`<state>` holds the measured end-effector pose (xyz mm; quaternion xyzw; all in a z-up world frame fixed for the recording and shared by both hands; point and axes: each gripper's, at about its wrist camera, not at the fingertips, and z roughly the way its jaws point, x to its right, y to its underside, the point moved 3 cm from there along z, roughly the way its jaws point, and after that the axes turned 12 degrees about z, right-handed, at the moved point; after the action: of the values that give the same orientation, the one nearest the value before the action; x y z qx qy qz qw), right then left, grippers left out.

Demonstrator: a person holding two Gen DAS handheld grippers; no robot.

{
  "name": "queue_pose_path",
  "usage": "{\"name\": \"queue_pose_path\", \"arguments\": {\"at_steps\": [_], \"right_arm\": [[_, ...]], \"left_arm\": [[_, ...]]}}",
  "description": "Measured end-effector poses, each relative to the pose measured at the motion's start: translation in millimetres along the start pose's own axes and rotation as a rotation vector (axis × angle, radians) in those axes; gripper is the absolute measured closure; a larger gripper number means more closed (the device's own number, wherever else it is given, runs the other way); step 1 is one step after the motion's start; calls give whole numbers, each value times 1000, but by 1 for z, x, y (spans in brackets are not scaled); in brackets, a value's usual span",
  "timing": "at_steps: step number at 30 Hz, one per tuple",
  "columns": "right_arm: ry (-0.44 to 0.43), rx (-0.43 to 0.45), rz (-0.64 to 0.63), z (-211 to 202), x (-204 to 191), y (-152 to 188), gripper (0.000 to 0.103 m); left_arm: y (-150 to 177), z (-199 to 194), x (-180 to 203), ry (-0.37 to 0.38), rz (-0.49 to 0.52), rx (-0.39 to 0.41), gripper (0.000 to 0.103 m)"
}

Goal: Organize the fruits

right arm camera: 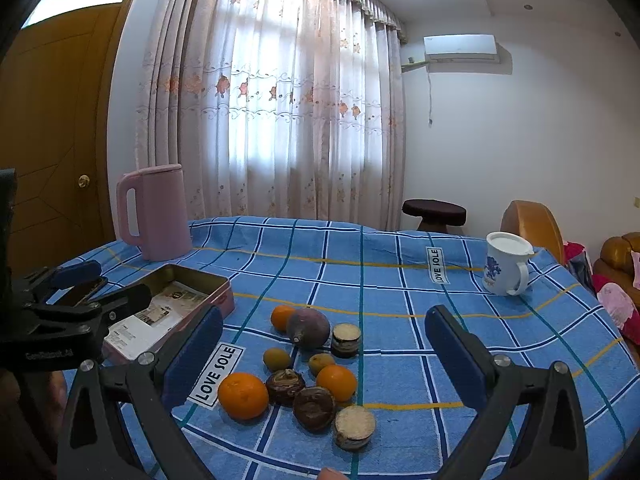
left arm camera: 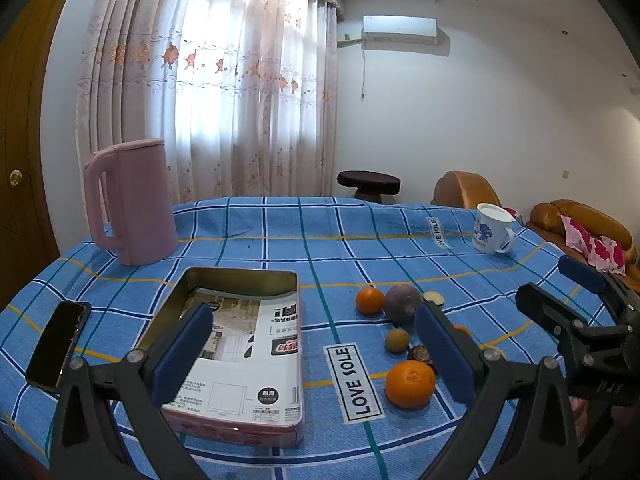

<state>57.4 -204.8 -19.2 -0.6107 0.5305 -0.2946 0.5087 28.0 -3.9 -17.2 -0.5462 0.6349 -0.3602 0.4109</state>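
Because the fruits [right arm camera: 308,368] lie in a loose cluster on the blue checked tablecloth [right arm camera: 400,292], just right of the open pink tin [left arm camera: 240,344], they sit directly ahead of the right gripper [right arm camera: 320,364] and between its spread fingers. The left gripper [left arm camera: 316,352], its jaws likewise apart and empty, looks over the tin, with the fruit off to its right. The right hand therefore appears nearer, and the nearest orange [right arm camera: 243,395] would travel leftward into the tin.
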Motion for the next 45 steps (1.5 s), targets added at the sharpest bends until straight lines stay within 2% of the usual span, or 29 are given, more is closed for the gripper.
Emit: {"name": "queue_pose_path", "arguments": {"at_steps": [41, 45], "right_arm": [[-10, -28, -8, 2, -4, 9, 1], [18, -40, -9, 6, 1, 12, 1]], "left_arm": [[3, -2, 1, 4, -5, 2, 0], [6, 2, 5, 14, -3, -8, 0]]}}
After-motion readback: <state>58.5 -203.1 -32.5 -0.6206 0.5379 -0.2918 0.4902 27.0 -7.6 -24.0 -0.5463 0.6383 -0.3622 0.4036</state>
